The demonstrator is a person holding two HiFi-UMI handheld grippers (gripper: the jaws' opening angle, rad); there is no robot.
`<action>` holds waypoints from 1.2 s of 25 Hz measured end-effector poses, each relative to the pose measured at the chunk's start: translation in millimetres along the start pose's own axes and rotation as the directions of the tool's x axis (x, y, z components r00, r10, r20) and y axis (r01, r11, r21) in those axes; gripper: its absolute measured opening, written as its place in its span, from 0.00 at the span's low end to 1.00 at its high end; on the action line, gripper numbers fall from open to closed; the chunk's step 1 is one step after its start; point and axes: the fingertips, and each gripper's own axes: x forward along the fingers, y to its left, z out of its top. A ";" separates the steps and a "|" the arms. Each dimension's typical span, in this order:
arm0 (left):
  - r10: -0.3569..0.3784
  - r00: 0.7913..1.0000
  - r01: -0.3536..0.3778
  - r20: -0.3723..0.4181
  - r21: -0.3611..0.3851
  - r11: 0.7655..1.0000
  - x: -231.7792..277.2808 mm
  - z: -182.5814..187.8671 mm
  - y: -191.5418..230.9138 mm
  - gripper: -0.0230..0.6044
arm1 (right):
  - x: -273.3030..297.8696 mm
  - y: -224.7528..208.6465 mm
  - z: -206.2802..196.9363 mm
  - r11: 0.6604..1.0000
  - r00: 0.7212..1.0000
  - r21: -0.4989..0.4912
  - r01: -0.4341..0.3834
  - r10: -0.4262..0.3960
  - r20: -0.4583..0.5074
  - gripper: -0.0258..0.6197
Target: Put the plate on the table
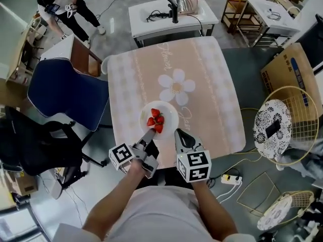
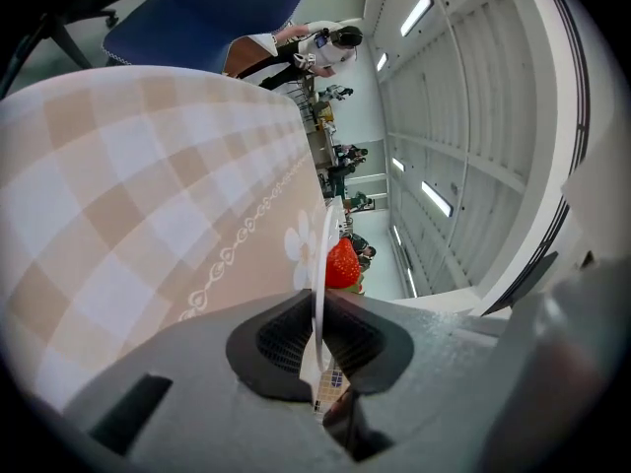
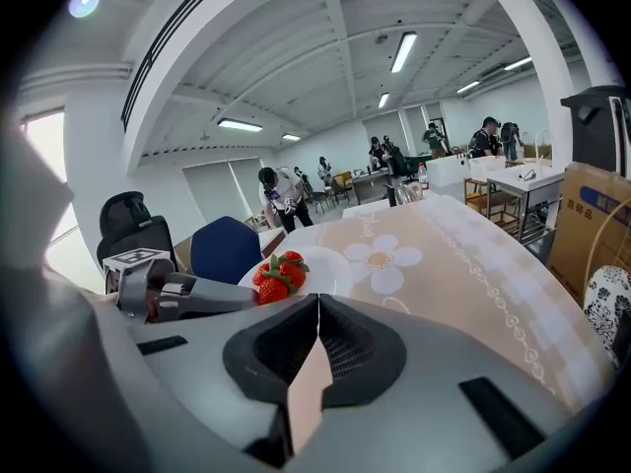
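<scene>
**Strawberry plate pinched at the near edge of the flowery surface**

The head view gives you the whole layout. There's the surface, a blue chair on its left, a cardboard box off to the right, and both tongs down at the near edge. What it doesn't show is the grip itself.

The left gripper view does. The left tongs are clamped on the rim of the plate, which sits edge-on as a thin white line between the pads. One of the strawberries pokes out red behind it.

The right gripper view shows the right tongs pressed together with nothing in them. It also catches the left tongs from the side, which the head view only gets from above. From above, the right tongs sit just beside the plate's right-hand rim.

The plate is white and round, with a small pile of red strawberries with green tops on its left half. It's over the near part of the surface, just below the big flower print. I can't tell if it's resting on the cloth or held just off it.

The surface has a peach cloth with pale checked borders and some curly lettering. The room is a big open hall with strip lights on a white ceiling. Behind is a second white surface with a kettle, and a person stands back left. There are wire baskets and a power strip on the floor to the right.
</scene>
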 end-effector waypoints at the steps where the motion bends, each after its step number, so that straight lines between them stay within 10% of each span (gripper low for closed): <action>1: 0.010 1.000 -0.010 0.001 0.005 1.000 4.0 0.8 2.6 0.07 | 3.4 -4.3 -1.0 1.000 1.000 0.005 -0.005 0.005 -0.006 0.05; 30: 0.224 0.974 -0.221 -0.045 0.063 0.973 54.6 20.5 56.8 0.08 | 59.4 -25.5 -13.8 0.998 0.993 0.038 -0.058 0.062 -0.104 0.05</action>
